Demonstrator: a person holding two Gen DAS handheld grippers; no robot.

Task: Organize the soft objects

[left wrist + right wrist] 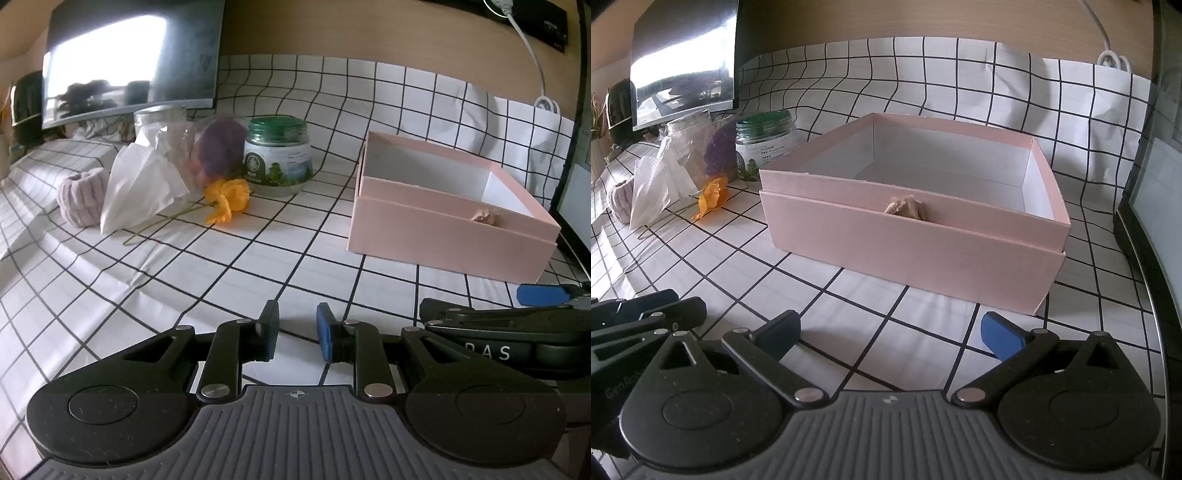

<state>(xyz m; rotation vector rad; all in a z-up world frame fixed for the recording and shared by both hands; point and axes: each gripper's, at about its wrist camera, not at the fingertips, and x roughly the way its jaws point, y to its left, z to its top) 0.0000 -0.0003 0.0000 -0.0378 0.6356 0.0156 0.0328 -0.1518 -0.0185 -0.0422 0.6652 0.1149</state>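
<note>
Lilac and ribbed, the soft headband (82,201) sits at the far left of the checked tablecloth (229,266), just beside a crumpled white tissue bag (142,184) that leans against a clear jar (162,120). Moving right, you see a purple fluffy thing (221,146) pressed between that jar and the green-lidded jar (277,155), with an orange cloth flower (227,199) lying in front of them, its thin stem trailing toward you. These soft pieces are bunched together well apart from the pink box (443,229) on the right, which looks like where you are meant to collect them.

That box stands open, its tray nested in a slightly wider base, and a small beige scrap (907,208) pokes up behind its near wall; whether it lies inside or is caught at the seam, you cannot tell. The rest of the white interior is bare, so by my reading most of the sorting is yet to do.

Your left gripper (297,334) hovers near you over the cloth with its jaws narrowed to a small gap and nothing between them. Your right gripper (890,332), just beside it and facing the box, has its jaws spread as wide as they go, also empty. Neither touches any soft item, so the cluster at the far left seems the sensible place to reach.
</note>
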